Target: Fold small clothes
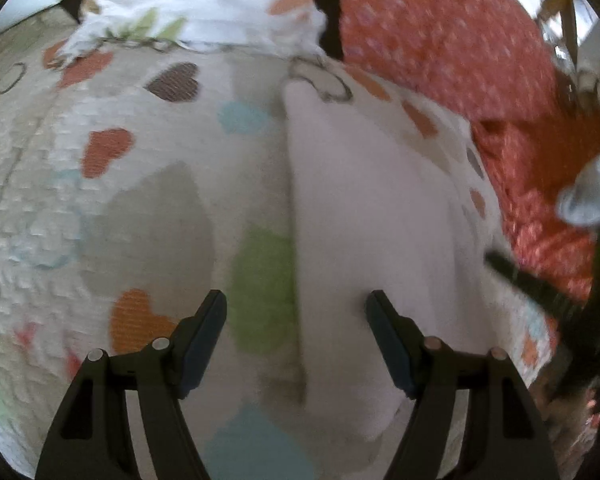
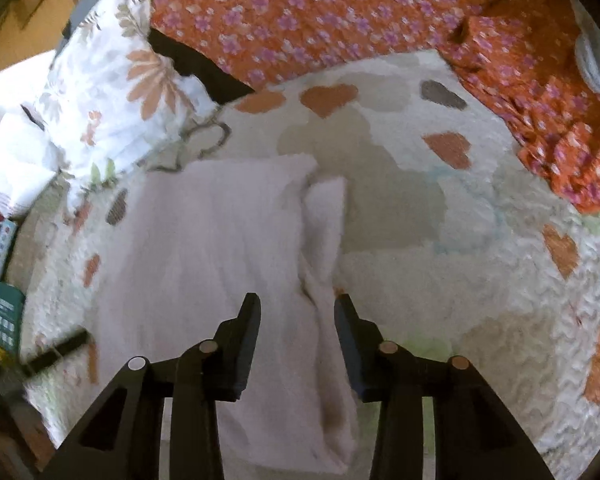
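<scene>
A pale pink small garment (image 1: 372, 216) lies flat on the heart-patterned bedspread (image 1: 100, 200). My left gripper (image 1: 296, 308) is open above its left straight edge, with nothing between the fingers. In the right wrist view the same garment (image 2: 220, 240) lies spread, with a narrow fold or sleeve (image 2: 326, 216) along its right edge. My right gripper (image 2: 296, 312) is open over that right edge, its fingers straddling the bunched strip of cloth, not closed on it. The other gripper shows blurred at the right of the left wrist view (image 1: 548, 292).
An orange flowered sheet (image 2: 340, 12) covers the far side of the bed. A white floral pillow (image 2: 112, 92) lies at the far left. Boxes and a green calculator-like item (image 2: 4, 312) sit off the bed's left edge. A grey-blue cloth (image 1: 592, 196) hangs at the right.
</scene>
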Available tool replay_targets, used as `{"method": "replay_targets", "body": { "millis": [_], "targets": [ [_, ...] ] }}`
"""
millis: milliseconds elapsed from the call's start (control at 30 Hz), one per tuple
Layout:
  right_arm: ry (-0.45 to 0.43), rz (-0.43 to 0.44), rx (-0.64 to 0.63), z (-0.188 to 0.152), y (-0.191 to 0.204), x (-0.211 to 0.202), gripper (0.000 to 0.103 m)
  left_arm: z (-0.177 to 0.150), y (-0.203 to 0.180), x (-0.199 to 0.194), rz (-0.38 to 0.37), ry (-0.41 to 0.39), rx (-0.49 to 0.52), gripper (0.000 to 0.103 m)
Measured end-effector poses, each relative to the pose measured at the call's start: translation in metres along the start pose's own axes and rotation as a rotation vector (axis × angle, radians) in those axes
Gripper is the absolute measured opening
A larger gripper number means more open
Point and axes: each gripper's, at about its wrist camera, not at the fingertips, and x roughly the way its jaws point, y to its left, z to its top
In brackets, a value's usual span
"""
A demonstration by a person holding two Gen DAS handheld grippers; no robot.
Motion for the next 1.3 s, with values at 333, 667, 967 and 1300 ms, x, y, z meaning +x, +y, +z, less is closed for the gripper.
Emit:
{"method": "replay_targets", "body": {
  "millis": [333, 667, 967, 1300],
  "targets": [
    [0.170, 0.072, 0.022, 0.056, 0.015, 0.095, 0.039, -0.007, -0.001, 0.038, 0.054, 0.144, -0.020, 0.072],
    [0.003, -0.041, -0.097, 0.081, 0.053, 0.066, 0.059, -0.024, 0.033, 0.007, -0.018, 0.241, 0.006, 0.078],
    [0.288, 0.556, -0.117, 0.021, 0.125, 0.088, 0.059, -0.019, 0.080, -0.039, -0.071, 0.158, -0.067, 0.077],
    [0.275, 0.401, 0.051, 0.095, 0.138, 0.174, 0.059, -0.029, 0.101, -0.039, -0.067, 0.113, -0.161, 0.077]
  ]
}}
